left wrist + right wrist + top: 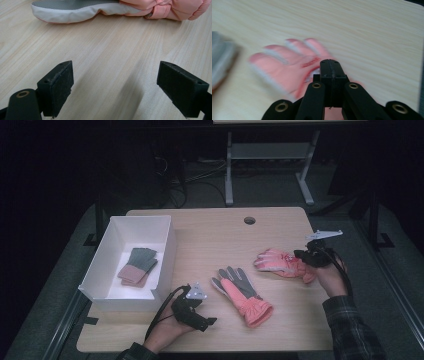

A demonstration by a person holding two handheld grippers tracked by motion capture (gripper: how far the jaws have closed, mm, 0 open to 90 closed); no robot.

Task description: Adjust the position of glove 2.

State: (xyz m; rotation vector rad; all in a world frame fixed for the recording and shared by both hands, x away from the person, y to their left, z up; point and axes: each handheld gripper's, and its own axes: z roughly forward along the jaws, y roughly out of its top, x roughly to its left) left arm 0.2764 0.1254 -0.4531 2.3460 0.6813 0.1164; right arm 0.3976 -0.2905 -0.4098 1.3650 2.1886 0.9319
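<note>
both my left jaws stand wide apart over bare wooden table (105,75), nothing between them, with the grey-palmed pink glove (243,295) lying just ahead, palm up, at mid-table. my left gripper (209,321) sits low beside the white box (165,252), which holds a grey and pink pair of gloves (137,266). my right gripper (301,254) is pressed fully together at the cuff of the other pink glove (287,67), which lies fingers spread; whether fabric is pinched i cannot tell.
</note>
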